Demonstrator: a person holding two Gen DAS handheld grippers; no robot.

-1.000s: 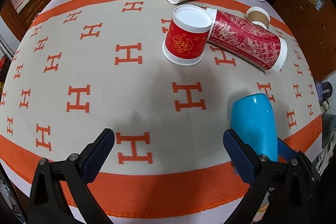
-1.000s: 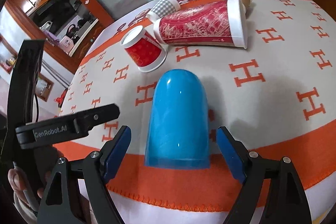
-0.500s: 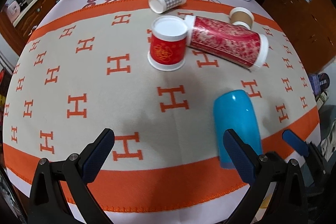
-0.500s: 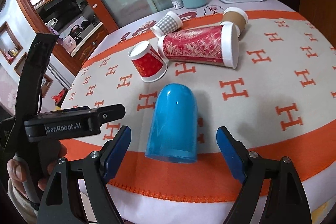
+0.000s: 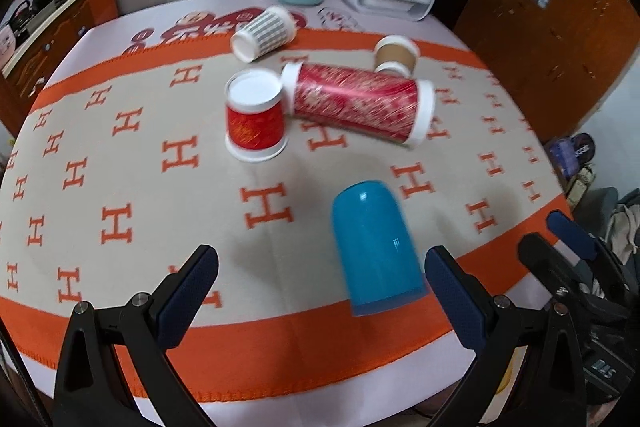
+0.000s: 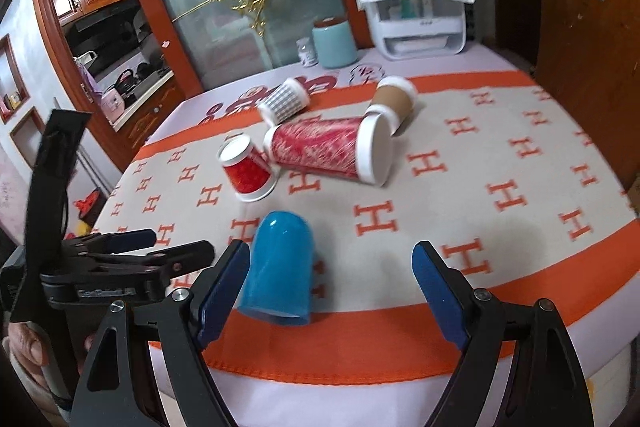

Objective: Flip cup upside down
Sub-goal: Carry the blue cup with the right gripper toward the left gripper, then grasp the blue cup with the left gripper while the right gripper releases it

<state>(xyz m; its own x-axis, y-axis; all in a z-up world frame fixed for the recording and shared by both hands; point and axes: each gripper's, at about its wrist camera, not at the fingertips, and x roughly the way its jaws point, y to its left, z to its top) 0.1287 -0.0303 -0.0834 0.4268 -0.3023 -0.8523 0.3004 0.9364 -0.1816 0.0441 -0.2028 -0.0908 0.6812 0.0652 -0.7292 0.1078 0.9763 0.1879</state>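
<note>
— Item count on the surface (image 5: 100, 155)?

— Five cups. One glossy blue plastic cup (image 5: 376, 247) stands mouth-down, rounded base up, on the near orange border of the cloth. One small red paper cup (image 5: 255, 121) stands inverted farther in. One tall red patterned paper cup (image 5: 360, 103) lies on its side, touching the small red one. One grey checked paper cup (image 5: 264, 34) and one brown paper cup (image 5: 395, 55) also lie tipped over behind.

— Tongs?

— Two sets. The left tongs (image 5: 320, 291) are spread wide and hold nothing; the blue cup sits between their pads without contact. The right tongs (image 6: 332, 291) are equally wide and empty, the left pad just beside the blue cup.

— Legible markings?

— Repeated orange "H" motifs (image 5: 266, 207) across the beige cloth. Lettering on the tong bodies is too blurred to read.

— Clearance?

— The blue cup stands near the front edge. Bare cloth lies left of it and between it and the red cups.
</note>
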